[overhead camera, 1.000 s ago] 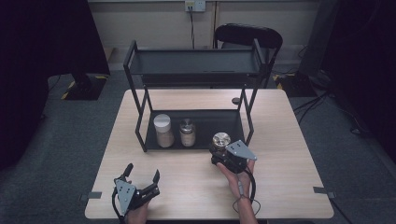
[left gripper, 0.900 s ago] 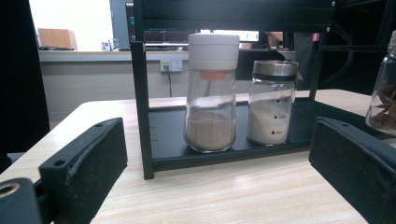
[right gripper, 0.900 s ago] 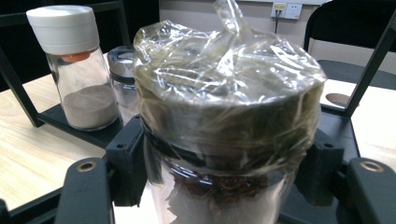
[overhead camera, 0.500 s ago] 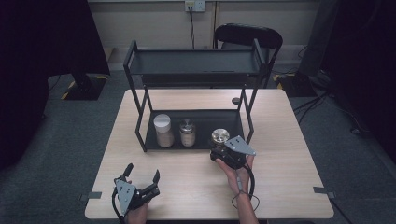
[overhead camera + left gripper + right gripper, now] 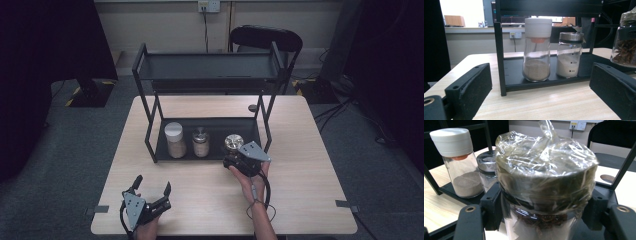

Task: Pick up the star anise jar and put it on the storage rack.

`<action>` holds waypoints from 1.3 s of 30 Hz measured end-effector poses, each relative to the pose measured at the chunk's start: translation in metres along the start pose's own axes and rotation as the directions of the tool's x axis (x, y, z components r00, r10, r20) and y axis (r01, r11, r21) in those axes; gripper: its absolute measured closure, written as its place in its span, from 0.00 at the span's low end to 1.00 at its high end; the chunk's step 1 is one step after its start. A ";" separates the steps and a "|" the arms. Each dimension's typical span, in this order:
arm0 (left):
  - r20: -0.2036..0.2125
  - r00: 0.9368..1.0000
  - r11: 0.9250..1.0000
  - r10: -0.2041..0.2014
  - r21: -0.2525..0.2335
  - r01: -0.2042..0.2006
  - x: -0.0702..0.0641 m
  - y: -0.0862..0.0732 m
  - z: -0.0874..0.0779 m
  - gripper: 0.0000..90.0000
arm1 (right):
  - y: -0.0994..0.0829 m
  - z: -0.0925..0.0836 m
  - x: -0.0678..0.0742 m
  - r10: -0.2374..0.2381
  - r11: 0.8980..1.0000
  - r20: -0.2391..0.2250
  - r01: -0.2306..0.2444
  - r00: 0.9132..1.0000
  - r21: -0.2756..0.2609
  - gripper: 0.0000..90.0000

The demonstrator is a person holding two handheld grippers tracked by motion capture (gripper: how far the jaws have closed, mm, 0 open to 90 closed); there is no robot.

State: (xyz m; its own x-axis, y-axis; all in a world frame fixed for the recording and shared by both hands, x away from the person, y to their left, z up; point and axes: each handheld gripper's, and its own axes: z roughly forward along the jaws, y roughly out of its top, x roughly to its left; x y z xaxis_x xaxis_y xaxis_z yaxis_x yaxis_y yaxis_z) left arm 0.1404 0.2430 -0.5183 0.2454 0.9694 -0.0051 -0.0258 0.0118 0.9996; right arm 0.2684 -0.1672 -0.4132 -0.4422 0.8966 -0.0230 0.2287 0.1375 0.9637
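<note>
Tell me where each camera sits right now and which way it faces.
High view: above the person's table edge, looking forward and down at the black rack; both forearms, left gripper and right gripper show.
Left gripper view: low over the table, facing the rack front; its own open jaws show.
Right gripper view: close behind the plastic-wrapped jar, clamped between its jaws.
Shared: the white-capped jar and the steel-capped jar appear in all three.

Two spice jars [image 5: 537, 50] on black rack shelf [image 5: 511, 72] between open jaws

Left tool [image 5: 151, 188] jaws wide apart, right tool [image 5: 234, 159] clamped, forearm extended
</note>
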 end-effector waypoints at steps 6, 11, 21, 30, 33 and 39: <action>0.001 1.000 1.000 0.000 0.000 0.000 0.000 0.000 0.000 0.04 | 0.002 0.005 0.000 0.010 1.000 -0.001 -0.010 1.000 -0.002 0.35; 0.001 1.000 1.000 0.000 0.000 0.000 0.000 0.000 0.000 0.04 | 0.004 0.011 -0.001 0.017 1.000 -0.011 -0.017 1.000 -0.009 0.35; 0.002 1.000 1.000 0.000 0.001 0.000 0.000 0.000 0.000 0.04 | 0.008 0.031 0.000 0.027 0.999 0.005 -0.027 1.000 0.019 0.35; 0.002 1.000 1.000 0.000 0.001 0.000 0.000 0.000 0.000 0.04 | 0.011 0.047 0.001 0.024 0.999 0.009 -0.024 1.000 0.035 0.35; 0.002 1.000 1.000 0.000 0.001 0.000 0.000 0.000 0.000 0.04 | 0.013 0.053 0.001 0.013 0.999 0.010 -0.013 1.000 0.039 0.35; 0.002 1.000 1.000 0.000 0.001 0.000 0.000 0.000 0.000 0.04 | 0.015 0.062 0.002 0.017 0.998 0.016 -0.017 1.000 0.057 0.35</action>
State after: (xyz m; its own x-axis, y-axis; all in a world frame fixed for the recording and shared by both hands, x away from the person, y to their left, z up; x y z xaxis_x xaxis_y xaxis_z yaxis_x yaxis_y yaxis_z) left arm 0.1406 0.2434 -0.5182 0.2473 0.9689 -0.0051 -0.0253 0.0117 0.9996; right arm 0.3247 -0.1371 -0.4156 -0.4240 0.9056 -0.0114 0.2858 0.1457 0.9472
